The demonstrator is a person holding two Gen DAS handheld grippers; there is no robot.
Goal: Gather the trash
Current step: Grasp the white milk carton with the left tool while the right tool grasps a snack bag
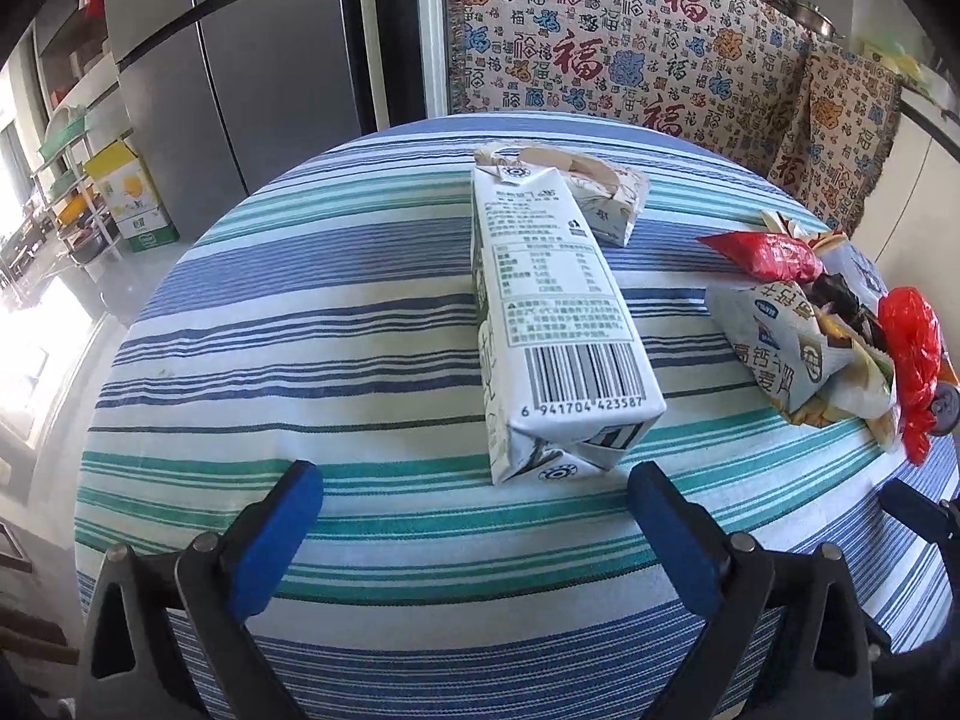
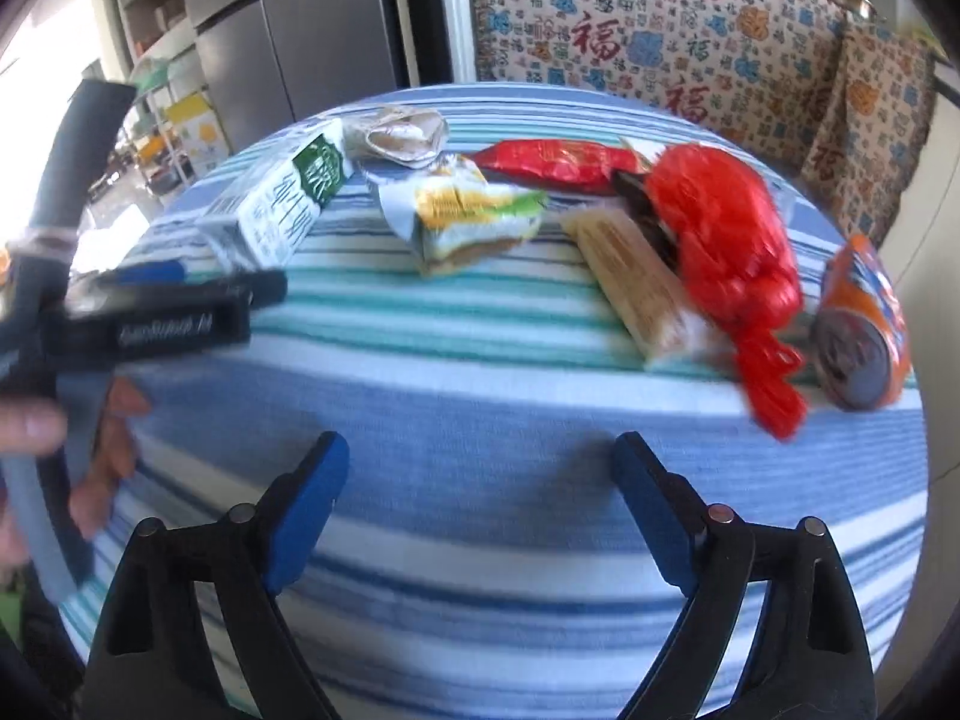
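Indoors, a striped tablecloth [image 1: 336, 324] covers the table before a patterned throw [image 1: 630, 42] and grey fridge [image 1: 252, 60]. Both the left gripper [image 1: 474, 501] and right gripper [image 2: 480, 474] hover spread apart, empty. A milk carton [image 1: 558, 312] lies just ahead of the left; wrappers, a red bag [image 2: 720, 228] and an orange can [image 2: 864, 330] are heaped beyond the right.

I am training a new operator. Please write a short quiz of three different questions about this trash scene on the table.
1. True or false: the left gripper is shut on the milk carton.
2. Multiple choice: what lies nearest the table's right edge in the right wrist view? A) orange can B) red plastic bag C) crumpled paper
3. Fill in: the carton lies on its ____, barcode end toward the left gripper.

Key
1. False: both grippers, the right gripper too, are open and hold nothing.
2. A
3. side, on the striped tablecloth.
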